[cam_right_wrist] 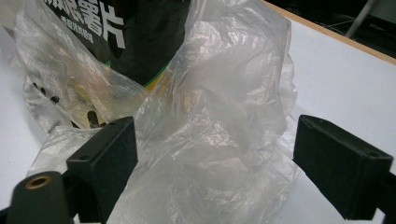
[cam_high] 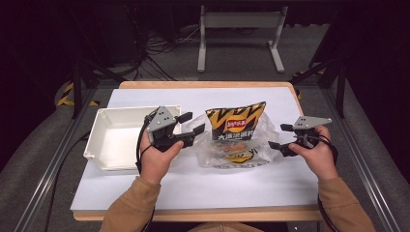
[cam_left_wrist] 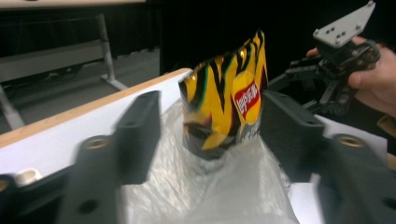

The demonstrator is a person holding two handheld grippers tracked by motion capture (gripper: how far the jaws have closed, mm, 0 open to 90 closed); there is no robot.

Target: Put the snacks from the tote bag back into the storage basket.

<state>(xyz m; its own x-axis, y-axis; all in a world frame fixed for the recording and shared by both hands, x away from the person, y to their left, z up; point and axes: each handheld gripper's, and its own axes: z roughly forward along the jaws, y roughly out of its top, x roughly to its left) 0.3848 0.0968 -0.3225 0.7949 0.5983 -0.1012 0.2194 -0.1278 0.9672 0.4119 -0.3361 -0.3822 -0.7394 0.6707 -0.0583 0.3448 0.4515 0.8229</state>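
A: So, from the high view, why does the chip bag [cam_high: 235, 123] stand upright in the plastic bag [cam_high: 237, 150]?

B: I'd judge it is being packed or unpacked: it sits mid-table [cam_high: 193, 183], half sunk in the crumpled film, with the left gripper [cam_high: 192, 123] and right gripper [cam_high: 275, 137] flanking it. A white bin [cam_high: 113, 140] waits to the left.

A: And the hands?

B: Both forearms come in low, wrists level, jaws pointing inward at the bags.

A: The left gripper view?

B: Its jaws stand spread apart, gripping nothing, framing the chip bag [cam_left_wrist: 224, 105] above the film [cam_left_wrist: 210, 186]; the right gripper [cam_left_wrist: 299, 79] shows beyond.

A: The right gripper view?

B: Jaws parted wide too, straddling a fold of plastic bag [cam_right_wrist: 210, 130] without pinching it, likely lined up to catch that edge.
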